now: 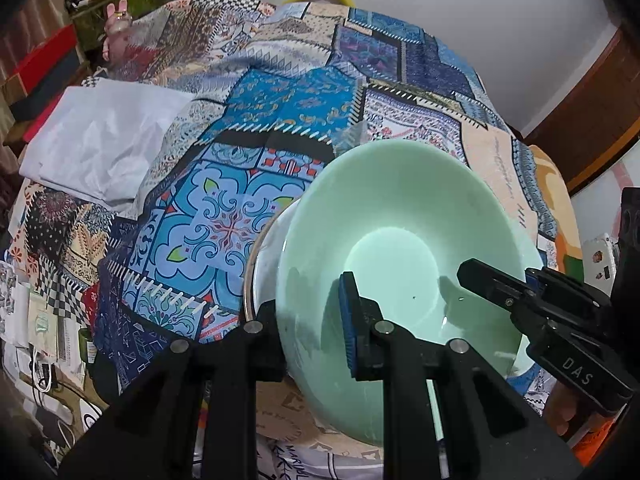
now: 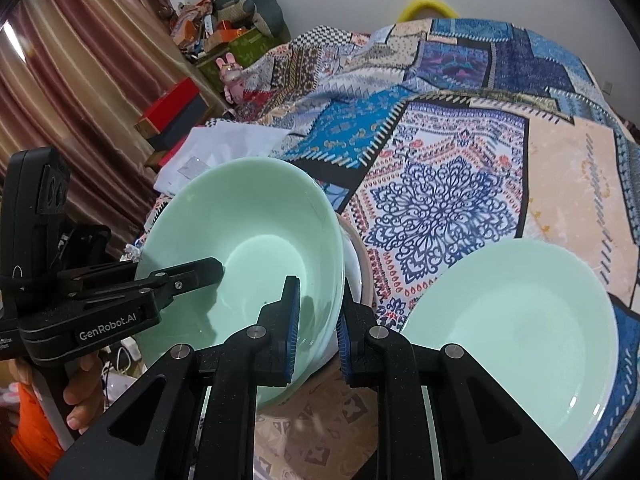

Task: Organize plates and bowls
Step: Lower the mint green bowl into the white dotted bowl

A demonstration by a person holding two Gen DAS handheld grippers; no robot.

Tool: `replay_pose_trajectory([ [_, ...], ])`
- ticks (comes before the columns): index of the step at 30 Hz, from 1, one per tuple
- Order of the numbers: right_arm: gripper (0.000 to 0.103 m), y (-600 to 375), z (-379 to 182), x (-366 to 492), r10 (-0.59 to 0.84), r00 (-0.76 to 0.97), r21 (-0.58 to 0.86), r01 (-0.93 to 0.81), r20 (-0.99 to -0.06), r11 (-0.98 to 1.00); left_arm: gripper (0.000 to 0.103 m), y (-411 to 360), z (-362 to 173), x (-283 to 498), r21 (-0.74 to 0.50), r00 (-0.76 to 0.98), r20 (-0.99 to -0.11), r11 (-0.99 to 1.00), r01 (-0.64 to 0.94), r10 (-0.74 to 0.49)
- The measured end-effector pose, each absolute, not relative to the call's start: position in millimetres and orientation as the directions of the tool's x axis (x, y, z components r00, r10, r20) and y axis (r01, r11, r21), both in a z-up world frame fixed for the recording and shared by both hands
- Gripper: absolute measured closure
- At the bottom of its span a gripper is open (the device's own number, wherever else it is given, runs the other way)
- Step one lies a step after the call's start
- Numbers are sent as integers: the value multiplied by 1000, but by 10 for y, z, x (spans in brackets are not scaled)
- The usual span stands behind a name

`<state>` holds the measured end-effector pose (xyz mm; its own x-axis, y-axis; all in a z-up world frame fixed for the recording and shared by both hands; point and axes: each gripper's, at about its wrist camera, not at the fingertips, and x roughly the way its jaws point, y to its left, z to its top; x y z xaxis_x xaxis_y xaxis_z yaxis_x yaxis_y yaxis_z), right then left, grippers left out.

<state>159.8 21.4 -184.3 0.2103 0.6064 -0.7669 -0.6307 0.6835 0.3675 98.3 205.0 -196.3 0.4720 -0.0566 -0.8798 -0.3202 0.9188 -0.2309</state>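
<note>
Both tools hold the same pale green bowl (image 2: 244, 264), each pinching its rim from an opposite side, which keeps the wide, tilted dish level enough to carry. The right tool (image 2: 314, 332), in the lower centre of the right wrist view, has one blue pad inside the bowl and one outside, closed on the wall. The left tool (image 1: 308, 328), at the bottom of the left wrist view, straddles the rim likewise: its inner pad presses the inside, while its outer finger is hidden behind the wall. Under the bowl sits a white dish (image 1: 266, 256), only an edge showing, so the bowl is probably being nested onto it or lifted off; whether they touch cannot be told. A green plate (image 2: 516, 332) lies at the lower right on the patchwork cloth (image 2: 448, 200). What lies beneath that cloth is hidden.
</note>
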Motion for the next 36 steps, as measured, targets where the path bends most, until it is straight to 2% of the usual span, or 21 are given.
replay_pose_trajectory([
  [17,88,188,-1990,1662,602,192,379,-620,-775,686,83,2039,-2156,1088,-195,430,-902,928,-318,-42],
  [23,88,163,-1990,1645,606,193,379,-627,-771,681,80,1967,-2059,1143,-109,418,-908,941,-320,37],
  [36,88,-7,-1896,1608,621,227,367,-639,-750,676,77,1934,-1949,1117,-68,412,-908,941,-332,80],
])
